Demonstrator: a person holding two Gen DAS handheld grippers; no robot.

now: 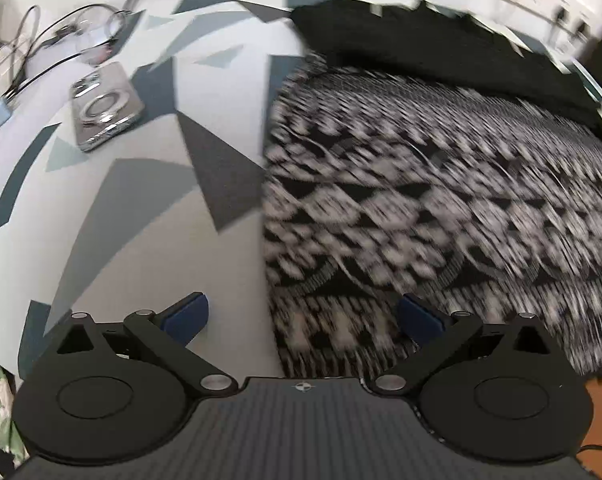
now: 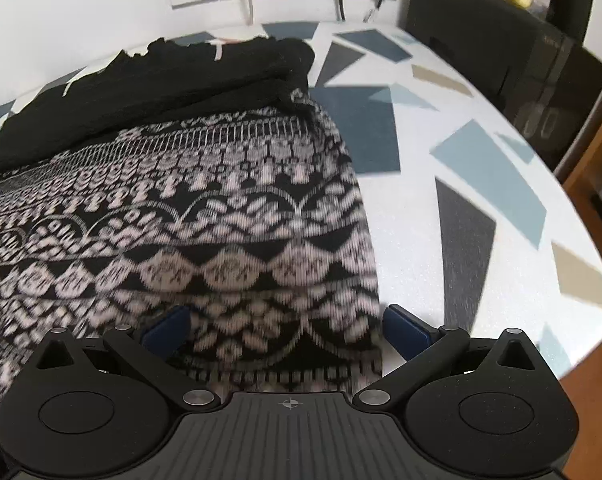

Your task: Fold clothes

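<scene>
One surface point(image 2: 441, 152), white with grey-blue shapes. One patterned black-white garment point(image 2: 205, 216) lying flat on it — black part point(image 2: 173, 80) at far end. One phone point(image 1: 105, 110) at left. Two grippers, left gripper point(image 1: 303, 318) and right gripper point(image 2: 287, 328) — jaws wide, holding nothing.

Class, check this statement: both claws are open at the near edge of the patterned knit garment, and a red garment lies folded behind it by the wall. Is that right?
Not quite: the garment folded behind the patterned knit is black, not red, as the right wrist view shows. The rest stands: the left claw and right claw are both open at its near edge.
</scene>
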